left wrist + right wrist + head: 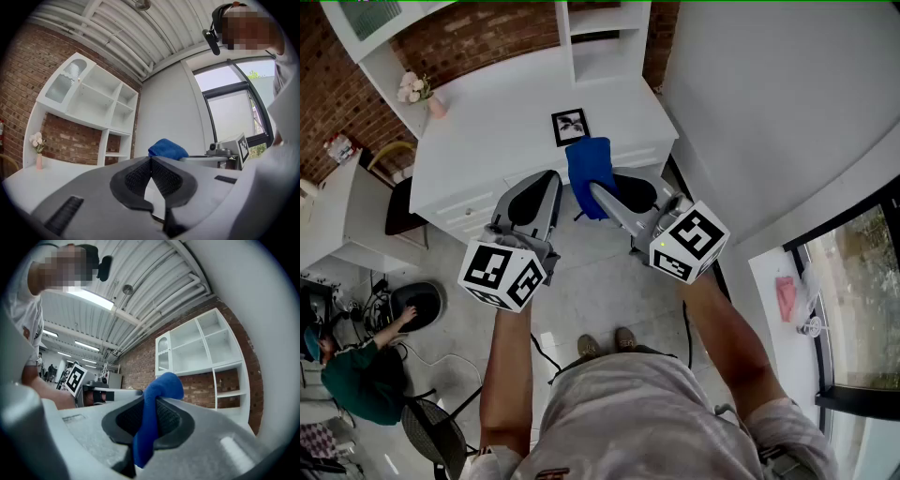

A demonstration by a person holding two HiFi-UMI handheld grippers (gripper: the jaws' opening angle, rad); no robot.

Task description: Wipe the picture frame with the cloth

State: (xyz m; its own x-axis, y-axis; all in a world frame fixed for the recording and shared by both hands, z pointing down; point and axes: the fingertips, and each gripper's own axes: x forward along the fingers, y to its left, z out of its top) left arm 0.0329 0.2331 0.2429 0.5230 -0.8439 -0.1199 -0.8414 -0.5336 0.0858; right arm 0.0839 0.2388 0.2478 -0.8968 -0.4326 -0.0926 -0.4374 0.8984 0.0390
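Note:
A small black-framed picture frame (571, 127) lies flat on the white desk (487, 141), near its front edge. My right gripper (602, 194) is shut on a blue cloth (590, 174), which bunches above its tip and hangs between the pads (149, 427). It hovers just in front of the desk, short of the frame. To its left, my left gripper (546, 186) is shut with nothing between its pads (151, 176); the blue cloth (168, 148) shows beyond it.
A pink vase of flowers (420, 92) stands at the desk's far left, white shelves (605, 37) rise behind. A white wall (769, 112) closes the right side. A seated person (356, 370) and a chair (431, 431) are on the floor at left.

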